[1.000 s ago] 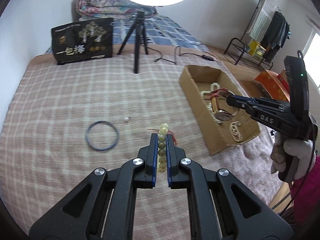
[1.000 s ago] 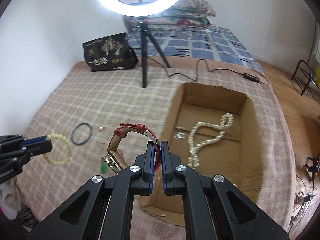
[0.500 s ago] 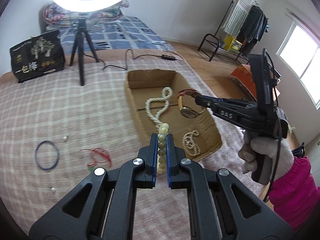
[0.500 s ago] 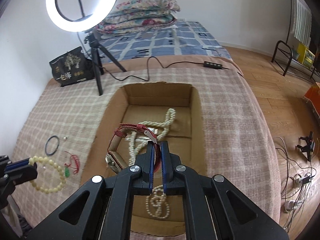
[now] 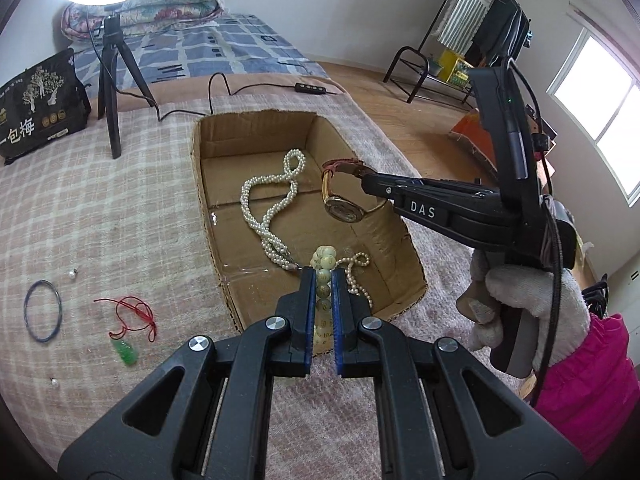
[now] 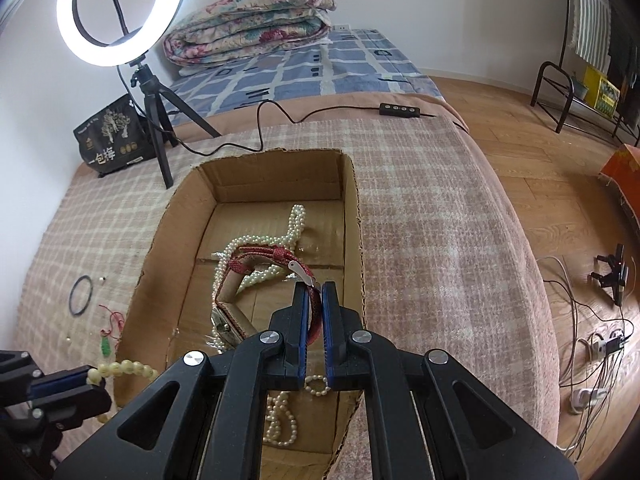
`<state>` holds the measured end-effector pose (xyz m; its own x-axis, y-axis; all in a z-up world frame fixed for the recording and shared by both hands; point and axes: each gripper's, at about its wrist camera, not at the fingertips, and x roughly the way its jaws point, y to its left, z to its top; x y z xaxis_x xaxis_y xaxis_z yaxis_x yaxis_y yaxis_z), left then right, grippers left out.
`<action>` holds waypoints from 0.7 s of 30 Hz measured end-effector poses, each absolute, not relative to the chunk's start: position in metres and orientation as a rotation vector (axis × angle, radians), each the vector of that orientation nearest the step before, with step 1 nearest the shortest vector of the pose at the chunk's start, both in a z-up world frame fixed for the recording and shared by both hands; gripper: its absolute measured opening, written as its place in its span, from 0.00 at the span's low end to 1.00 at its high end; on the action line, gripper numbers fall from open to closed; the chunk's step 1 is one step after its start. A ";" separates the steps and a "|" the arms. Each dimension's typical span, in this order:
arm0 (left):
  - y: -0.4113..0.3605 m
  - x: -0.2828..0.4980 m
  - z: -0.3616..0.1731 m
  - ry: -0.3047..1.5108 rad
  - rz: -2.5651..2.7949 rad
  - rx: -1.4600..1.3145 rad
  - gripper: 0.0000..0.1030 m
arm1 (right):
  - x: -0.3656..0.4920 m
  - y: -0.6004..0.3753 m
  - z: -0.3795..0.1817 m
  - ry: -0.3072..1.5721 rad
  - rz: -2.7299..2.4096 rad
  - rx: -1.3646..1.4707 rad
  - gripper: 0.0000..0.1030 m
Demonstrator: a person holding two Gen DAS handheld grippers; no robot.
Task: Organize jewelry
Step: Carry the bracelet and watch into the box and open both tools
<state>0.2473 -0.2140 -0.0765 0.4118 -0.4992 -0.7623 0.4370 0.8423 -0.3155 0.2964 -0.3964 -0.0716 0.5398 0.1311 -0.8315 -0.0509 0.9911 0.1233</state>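
An open cardboard box (image 5: 200,184) (image 6: 352,200) lies on the plaid bedspread, with a long pearl necklace (image 5: 272,208) (image 6: 296,224) and a smaller pearl strand (image 5: 356,276) (image 6: 280,420) inside. My left gripper (image 5: 323,276) (image 6: 90,376) is shut on a pale green bead bracelet (image 5: 323,264) (image 6: 124,368), held over the box's near end. My right gripper (image 6: 315,292) (image 5: 362,178) is shut on the red strap of a gold wristwatch (image 6: 248,276) (image 5: 342,208), which hangs above the middle of the box.
On the bedspread left of the box lie a dark bangle (image 5: 42,312) (image 6: 80,294), a green pendant on red cord (image 5: 126,350) (image 6: 106,344) and loose pearls (image 5: 73,274). A ring light tripod (image 5: 110,88), its cable and a black bag (image 5: 38,112) stand behind. A gloved hand (image 5: 528,300) holds the right gripper.
Both grippers have moved from the bedspread side toward and over the box, carrying the bracelet and the watch. The watch now hangs lower inside the box outline.
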 end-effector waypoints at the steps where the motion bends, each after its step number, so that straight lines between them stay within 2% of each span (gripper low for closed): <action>1: -0.215 0.248 -0.079 0.988 -0.587 -0.070 0.05 | 0.296 -0.396 -0.072 0.997 0.109 0.086 0.05; 6: -0.218 0.251 -0.086 0.999 -0.580 -0.058 0.05 | 0.296 -0.393 -0.072 0.993 0.114 0.079 0.05; 12: -0.218 0.251 -0.087 1.007 -0.576 -0.046 0.05 | 0.296 -0.390 -0.069 0.980 0.113 0.075 0.16; 14: -0.217 0.252 -0.088 1.012 -0.571 -0.041 0.05 | 0.296 -0.388 -0.068 0.973 0.106 0.064 0.30; 15: -0.217 0.252 -0.089 1.016 -0.568 -0.038 0.06 | 0.296 -0.388 -0.067 0.967 0.102 0.063 0.32; 16: -0.216 0.252 -0.089 1.018 -0.565 -0.035 0.09 | 0.295 -0.388 -0.065 0.962 0.100 0.063 0.37; 17: -0.215 0.252 -0.090 1.020 -0.563 -0.035 0.19 | 0.295 -0.387 -0.064 0.957 0.099 0.063 0.42; 19: -0.213 0.251 -0.090 1.015 -0.560 -0.036 0.31 | 0.294 -0.387 -0.061 0.945 0.091 0.055 0.51; 21: -0.211 0.249 -0.090 1.010 -0.554 -0.030 0.32 | 0.294 -0.387 -0.058 0.934 0.083 0.052 0.58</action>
